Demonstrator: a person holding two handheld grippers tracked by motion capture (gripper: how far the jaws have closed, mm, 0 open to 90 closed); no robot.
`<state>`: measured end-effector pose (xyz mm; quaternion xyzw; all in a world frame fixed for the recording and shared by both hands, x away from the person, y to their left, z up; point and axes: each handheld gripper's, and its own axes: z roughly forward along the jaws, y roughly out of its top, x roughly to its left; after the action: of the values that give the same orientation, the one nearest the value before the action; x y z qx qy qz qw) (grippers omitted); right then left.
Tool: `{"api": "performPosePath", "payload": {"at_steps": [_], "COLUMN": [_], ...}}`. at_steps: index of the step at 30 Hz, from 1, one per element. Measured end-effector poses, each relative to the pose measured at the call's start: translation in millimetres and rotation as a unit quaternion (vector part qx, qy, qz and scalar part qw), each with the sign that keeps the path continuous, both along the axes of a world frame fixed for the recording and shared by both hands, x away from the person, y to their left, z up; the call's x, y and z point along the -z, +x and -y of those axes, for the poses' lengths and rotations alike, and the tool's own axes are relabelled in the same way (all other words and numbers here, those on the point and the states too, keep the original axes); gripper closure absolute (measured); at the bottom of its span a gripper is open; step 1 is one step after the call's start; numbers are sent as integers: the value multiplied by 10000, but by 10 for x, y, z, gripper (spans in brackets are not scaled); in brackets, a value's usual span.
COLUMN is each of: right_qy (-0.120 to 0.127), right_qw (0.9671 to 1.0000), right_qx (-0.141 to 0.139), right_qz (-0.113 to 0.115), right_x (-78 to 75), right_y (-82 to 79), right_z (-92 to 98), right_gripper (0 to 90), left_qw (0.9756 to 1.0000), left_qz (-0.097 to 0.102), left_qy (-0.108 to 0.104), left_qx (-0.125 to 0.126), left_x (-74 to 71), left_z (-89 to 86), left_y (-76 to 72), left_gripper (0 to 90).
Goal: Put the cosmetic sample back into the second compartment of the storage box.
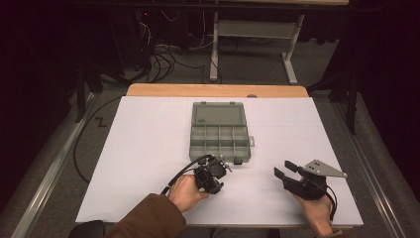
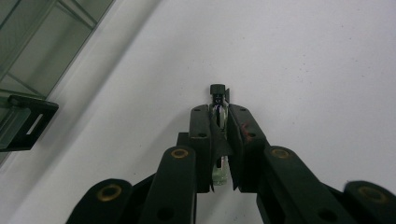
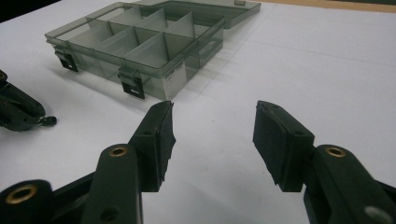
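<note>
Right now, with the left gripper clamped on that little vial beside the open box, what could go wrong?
1. The left gripper pinches the small vial by its thin glass body; it could slip or crack.
2. The organizer box has narrow compartments; the vial may catch a divider.
3. The right gripper hangs open, not steadying the box.

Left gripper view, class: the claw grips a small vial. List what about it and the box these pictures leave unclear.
- Vial: left gripper view, most of its body hidden between the left claw pads; contents unreadable.
- Vial in the high view: too small, covered by the claw.
- Organizer box: cut off by the left gripper view's edge.
- Box compartments: high view too dim to show any contents.
</note>
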<state>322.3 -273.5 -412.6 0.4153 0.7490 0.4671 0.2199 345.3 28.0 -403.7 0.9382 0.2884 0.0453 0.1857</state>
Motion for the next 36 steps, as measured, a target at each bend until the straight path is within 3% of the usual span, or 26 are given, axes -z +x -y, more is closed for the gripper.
{"api": "performPosePath", "payload": {"at_steps": [13,21,33,36], "right_qy": [96,123,132,144], "right_qw": [9999,9999,9998,9998], "right_qx": [-24,-19,-31,-13], "right_qz": [54,106,141,105], "right_x": [12,5,10,19], "right_y": [-20,-32,-34,-14], "right_z": [18,22,19,28], "right_gripper": [468,464,465,465], "left_qw": [9999,9996,9972,9969], "left_qz": [64,211,472,452], "left_qy": [-75,-197,-479,-493], "left_qx": [20,-50,-316,-410], "left_x": [-85,-170,-466,-506], "left_z": [-37,-108,-228,-261], "left_y": [39,113,360,462], "left_gripper": [807,807,807,808]}}
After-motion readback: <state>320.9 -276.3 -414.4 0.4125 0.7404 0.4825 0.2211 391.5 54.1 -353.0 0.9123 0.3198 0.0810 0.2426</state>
